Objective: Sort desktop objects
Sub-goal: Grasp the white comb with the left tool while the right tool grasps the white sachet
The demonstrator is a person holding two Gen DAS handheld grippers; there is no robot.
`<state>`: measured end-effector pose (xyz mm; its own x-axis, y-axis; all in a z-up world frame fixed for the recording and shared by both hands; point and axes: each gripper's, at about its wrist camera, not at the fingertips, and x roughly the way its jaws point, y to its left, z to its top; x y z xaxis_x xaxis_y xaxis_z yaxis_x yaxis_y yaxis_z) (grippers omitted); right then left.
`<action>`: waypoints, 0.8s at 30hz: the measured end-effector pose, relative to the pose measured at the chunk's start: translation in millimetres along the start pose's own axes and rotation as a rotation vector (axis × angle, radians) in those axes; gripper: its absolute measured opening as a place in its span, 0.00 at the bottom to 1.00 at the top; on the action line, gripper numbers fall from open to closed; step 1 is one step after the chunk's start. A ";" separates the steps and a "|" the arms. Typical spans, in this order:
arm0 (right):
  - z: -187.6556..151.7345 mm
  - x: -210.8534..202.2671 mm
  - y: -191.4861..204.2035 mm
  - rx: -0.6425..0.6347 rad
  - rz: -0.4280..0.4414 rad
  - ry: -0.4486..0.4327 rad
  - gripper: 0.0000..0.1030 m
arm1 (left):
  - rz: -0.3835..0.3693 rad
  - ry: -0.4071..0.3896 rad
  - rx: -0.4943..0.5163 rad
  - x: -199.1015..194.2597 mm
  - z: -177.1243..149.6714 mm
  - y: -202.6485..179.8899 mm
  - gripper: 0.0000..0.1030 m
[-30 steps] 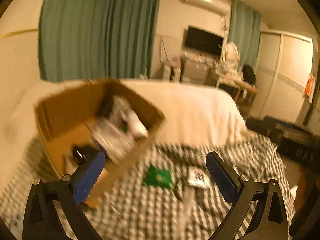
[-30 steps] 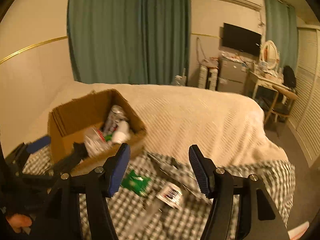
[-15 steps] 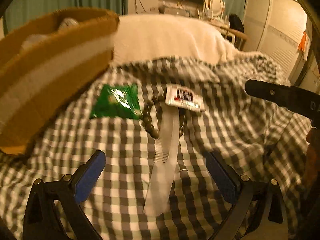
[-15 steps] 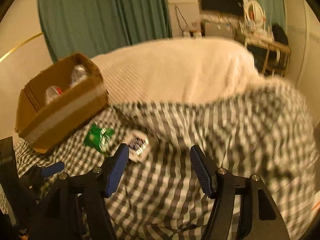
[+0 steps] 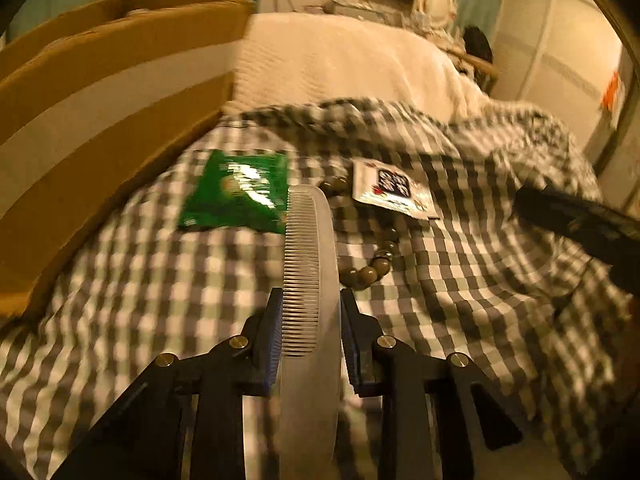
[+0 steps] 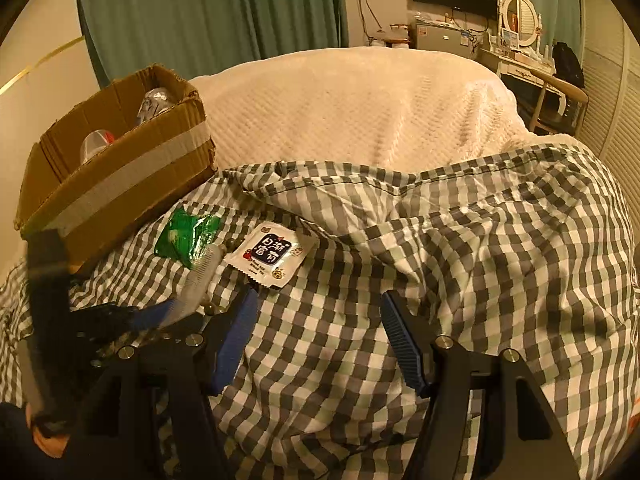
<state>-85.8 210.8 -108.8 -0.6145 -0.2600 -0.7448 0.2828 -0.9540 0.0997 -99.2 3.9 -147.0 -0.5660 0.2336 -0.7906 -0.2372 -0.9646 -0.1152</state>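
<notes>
The left gripper (image 5: 308,312) has just been closing, and its blue pads now clamp the near part of the comb (image 5: 310,264), one on each long edge; half a second ago the jaws stood wide apart with the comb lying loose between them. The comb points away from the gripper across the checked cloth (image 5: 132,280), its far tip touching the green packet (image 5: 240,196). A bead bracelet (image 5: 376,260) curls just right of the comb, partly under it. The white sachet (image 5: 394,190) lies beyond the beads, right of the comb's tip. The box (image 5: 100,112) stands left of the comb, beyond the green packet.

The right gripper (image 6: 316,340) hangs released over bare cloth, right of the comb (image 6: 200,276), nothing between its fingers; its gap looks the same as before. A second ago both cameras looked out over the room from higher up.
</notes>
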 end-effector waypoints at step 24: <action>24.1 115.2 35.3 -0.032 -0.032 0.140 0.57 | 0.087 -0.050 -0.195 1.7 16.5 59.6 0.26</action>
<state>-164.3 143.6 -175.2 -0.5158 -0.2039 -0.8321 0.2892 -0.9557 0.0549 -127.3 -51.1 -145.3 -0.6176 0.1496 -0.7722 -0.0313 -0.9856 -0.1660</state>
